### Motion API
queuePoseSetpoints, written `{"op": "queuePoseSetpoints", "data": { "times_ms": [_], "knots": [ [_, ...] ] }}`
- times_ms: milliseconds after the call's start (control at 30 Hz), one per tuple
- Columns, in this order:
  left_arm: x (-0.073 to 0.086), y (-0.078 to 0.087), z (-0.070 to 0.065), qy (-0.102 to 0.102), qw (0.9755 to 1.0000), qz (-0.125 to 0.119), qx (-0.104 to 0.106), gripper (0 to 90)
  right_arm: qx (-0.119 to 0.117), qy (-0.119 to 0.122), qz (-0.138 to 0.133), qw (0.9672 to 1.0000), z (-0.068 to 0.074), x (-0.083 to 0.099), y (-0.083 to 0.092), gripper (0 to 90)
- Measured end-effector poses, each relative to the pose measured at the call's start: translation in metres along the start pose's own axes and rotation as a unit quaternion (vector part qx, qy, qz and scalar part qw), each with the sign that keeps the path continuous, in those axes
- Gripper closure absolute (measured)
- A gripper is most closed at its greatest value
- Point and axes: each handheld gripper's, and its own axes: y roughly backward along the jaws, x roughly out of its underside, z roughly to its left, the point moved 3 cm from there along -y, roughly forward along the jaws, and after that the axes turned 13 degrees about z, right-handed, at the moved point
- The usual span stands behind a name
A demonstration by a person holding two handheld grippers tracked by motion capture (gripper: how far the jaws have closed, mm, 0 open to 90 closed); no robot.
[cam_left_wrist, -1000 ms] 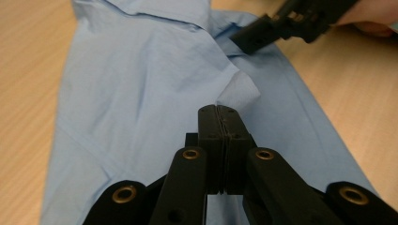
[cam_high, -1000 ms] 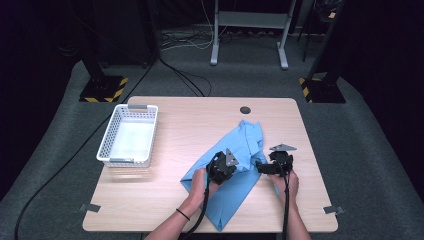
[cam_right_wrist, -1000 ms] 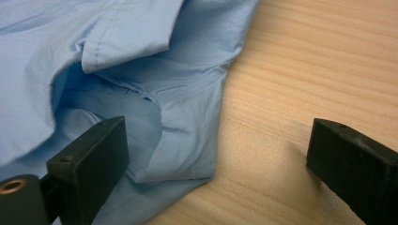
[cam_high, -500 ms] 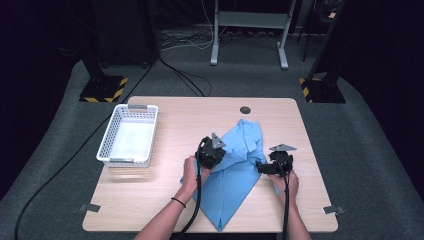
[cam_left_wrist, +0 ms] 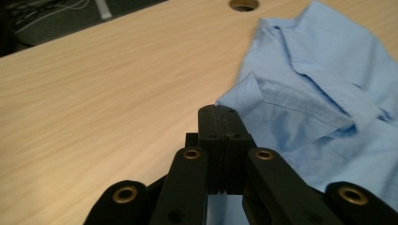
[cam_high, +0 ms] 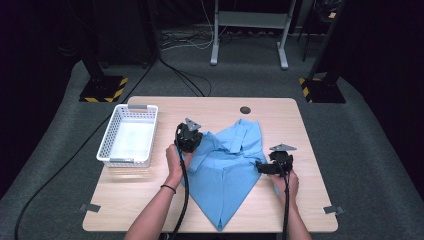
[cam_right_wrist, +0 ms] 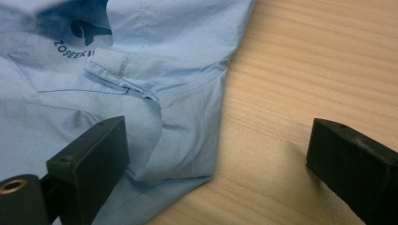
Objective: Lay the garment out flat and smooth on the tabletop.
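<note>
On the bench [cam_high: 150, 200], a blue shirt [cam_high: 227, 170] lies spread. Left gripper [cam_high: 190, 138] fingers pinch its left edge; right gripper [cam_high: 264, 167] fingers gape, holding nothing.

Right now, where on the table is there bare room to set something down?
Bare wood lies along the table front-left corner below the basket, and the far edge around the cable hole. The middle is crowded by the blue shirt and both grippers.
</note>
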Motion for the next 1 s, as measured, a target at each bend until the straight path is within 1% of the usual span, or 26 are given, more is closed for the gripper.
{"op": "queuePoseSetpoints", "data": {
  "times_ms": [67,167,200,233,333,400,433,467,500,533,567,600,633,733,767,800,833,867,900,933,967,1000],
  "knots": [
    [-0.001,-0.005,0.008,0.008,0.9999,0.004,-0.011,88.9,0.000,0.000,0.000,1.0000,0.000,0.000,0.000,5.2],
    [-0.001,-0.014,0.019,0.027,0.9993,0.012,-0.024,88.9,0.000,0.000,0.000,1.0000,0.000,0.000,0.000,5.2],
    [0.000,-0.017,0.023,0.036,0.9989,0.015,-0.024,88.9,0.000,-0.001,0.000,1.0000,0.000,0.000,0.000,5.2],
    [0.001,-0.021,0.026,0.040,0.9985,0.019,-0.031,88.9,0.000,-0.001,0.000,1.0000,0.000,0.000,0.000,5.2],
    [0.004,-0.031,0.033,0.045,0.9972,0.035,-0.049,88.9,0.001,-0.001,0.000,1.0000,0.000,0.000,0.000,5.1],
    [0.007,-0.038,0.038,0.058,0.9961,0.042,-0.051,88.9,0.001,-0.001,0.000,1.0000,0.000,0.000,0.000,5.1],
    [0.008,-0.042,0.041,0.058,0.9953,0.048,-0.060,88.9,0.001,-0.001,0.000,1.0000,0.000,0.000,0.000,5.1],
    [0.009,-0.045,0.044,0.063,0.9946,0.055,-0.062,88.9,0.001,-0.002,0.000,1.0000,0.000,0.000,0.000,5.1],
    [0.009,-0.050,0.049,0.075,0.9931,0.065,-0.063,88.9,0.001,-0.002,0.000,1.0000,0.000,0.000,0.000,5.1],
    [0.010,-0.053,0.052,0.085,0.9921,0.069,-0.061,88.9,0.001,-0.002,0.000,1.0000,0.000,0.000,0.000,5.1],
    [0.013,-0.056,0.055,0.096,0.9906,0.075,-0.062,88.9,0.001,-0.002,0.000,1.0000,0.000,0.000,0.000,5.1],
    [0.014,-0.058,0.056,0.101,0.9896,0.079,-0.065,88.8,0.001,-0.002,0.000,1.0000,0.000,0.000,0.000,5.1],
    [0.015,-0.059,0.056,0.104,0.9893,0.081,-0.063,88.8,0.002,-0.002,0.000,1.0000,0.000,0.000,0.000,5.2],
    [0.015,-0.060,0.054,0.096,0.9881,0.087,-0.082,88.0,0.002,-0.002,0.000,1.0000,0.000,0.000,0.000,5.2],
    [0.015,-0.060,0.054,0.096,0.9881,0.087,-0.082,84.8,0.002,-0.002,0.000,1.0000,0.000,0.000,0.000,5.2],
    [0.016,-0.059,0.053,0.093,0.9874,0.092,-0.090,81.7,0.002,-0.002,0.000,1.0000,0.000,0.000,0.000,5.2],
    [0.016,-0.059,0.053,0.093,0.9874,0.092,-0.090,75.5,0.002,-0.002,0.000,1.0000,0.000,0.000,0.000,5.2],
    [0.015,-0.059,0.051,0.084,0.9857,0.103,-0.104,65.1,0.002,-0.002,0.000,1.0000,0.000,0.000,0.000,5.2],
    [0.015,-0.059,0.051,0.084,0.9857,0.103,-0.104,58.1,0.002,-0.003,0.000,1.0000,0.000,0.000,0.000,5.2],
    [0.014,-0.056,0.048,0.089,0.9857,0.110,-0.092,49.3,0.002,-0.003,0.000,1.0000,0.000,0.000,0.000,5.2],
    [0.015,-0.054,0.044,0.093,0.9857,0.110,-0.087,40.7,0.002,-0.003,0.000,1.0000,0.000,0.000,0.000,5.2],
    [0.017,-0.051,0.039,0.092,0.9863,0.111,-0.080,32.8,0.003,-0.003,0.000,1.0000,0.000,0.001,0.000,5.2]
  ]
}}
